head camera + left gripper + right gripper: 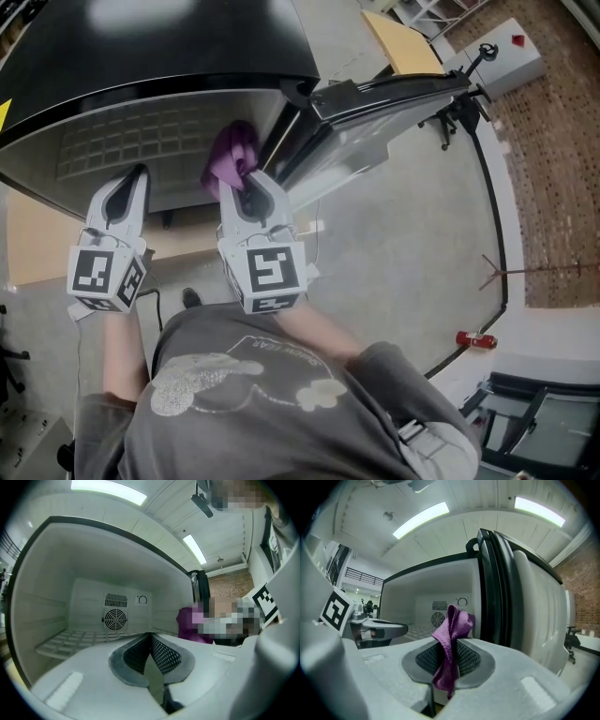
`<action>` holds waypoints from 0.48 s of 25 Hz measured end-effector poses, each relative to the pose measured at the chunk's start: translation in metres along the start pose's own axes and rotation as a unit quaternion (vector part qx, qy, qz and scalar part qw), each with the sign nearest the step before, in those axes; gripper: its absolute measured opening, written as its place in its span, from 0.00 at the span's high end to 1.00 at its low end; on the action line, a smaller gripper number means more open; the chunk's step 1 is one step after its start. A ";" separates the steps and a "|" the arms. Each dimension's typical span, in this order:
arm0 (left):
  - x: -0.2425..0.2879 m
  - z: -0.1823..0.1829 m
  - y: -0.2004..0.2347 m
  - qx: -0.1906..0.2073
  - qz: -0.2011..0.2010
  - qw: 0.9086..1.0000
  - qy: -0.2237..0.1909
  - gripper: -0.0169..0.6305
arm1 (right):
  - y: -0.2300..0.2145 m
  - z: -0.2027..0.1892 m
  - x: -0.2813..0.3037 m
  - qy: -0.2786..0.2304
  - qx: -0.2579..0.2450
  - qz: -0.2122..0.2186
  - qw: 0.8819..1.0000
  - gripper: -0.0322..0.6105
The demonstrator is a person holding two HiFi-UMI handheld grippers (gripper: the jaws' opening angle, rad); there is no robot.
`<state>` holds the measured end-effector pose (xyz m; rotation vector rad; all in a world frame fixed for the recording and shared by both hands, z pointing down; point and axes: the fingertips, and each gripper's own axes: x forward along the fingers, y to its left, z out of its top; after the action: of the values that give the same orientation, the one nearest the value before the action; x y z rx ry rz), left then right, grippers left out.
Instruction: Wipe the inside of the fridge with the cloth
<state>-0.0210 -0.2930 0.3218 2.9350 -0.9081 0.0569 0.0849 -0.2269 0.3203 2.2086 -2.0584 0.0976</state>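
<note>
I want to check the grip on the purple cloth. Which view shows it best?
The right gripper view: the cloth is pinched between its jaws, close up. The head view shows only a bunch; the left gripper view, a patch.

Holds both forearms (117,349) stretched forward and down, side by side and apart. Carries the left gripper (137,178) out ahead, jaws pressed together with nothing between them. Keeps the right gripper (246,184) just beside it, reaching slightly further forward, jaws clamped on a purple cloth (234,155) that bunches up past the tips and hangs below the pads. Points both grippers the same way, marker cubes (103,277) nearest the chest.
</note>
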 end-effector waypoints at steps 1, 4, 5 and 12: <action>0.000 0.000 -0.001 -0.002 0.000 1.000 0.001 0.95 | 0.001 -0.003 -0.003 0.001 0.000 0.003 1.000 0.88; -0.002 -0.004 -0.002 -0.003 0.001 1.000 0.002 0.95 | 0.013 -0.008 -0.006 -0.003 0.006 0.029 1.000 0.88; -0.004 -0.007 -0.001 -0.003 0.002 1.000 0.002 0.95 | 0.020 -0.008 -0.005 -0.007 0.013 0.047 0.999 0.88; -0.040 -0.060 0.024 -0.018 0.040 0.999 0.018 0.95 | 0.105 -0.034 0.002 -0.012 -0.016 0.215 0.976 0.88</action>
<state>-0.0689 -0.2858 0.3804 2.8534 -1.0112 0.0945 -0.0183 -0.2315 0.3585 1.7172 -2.4960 0.0763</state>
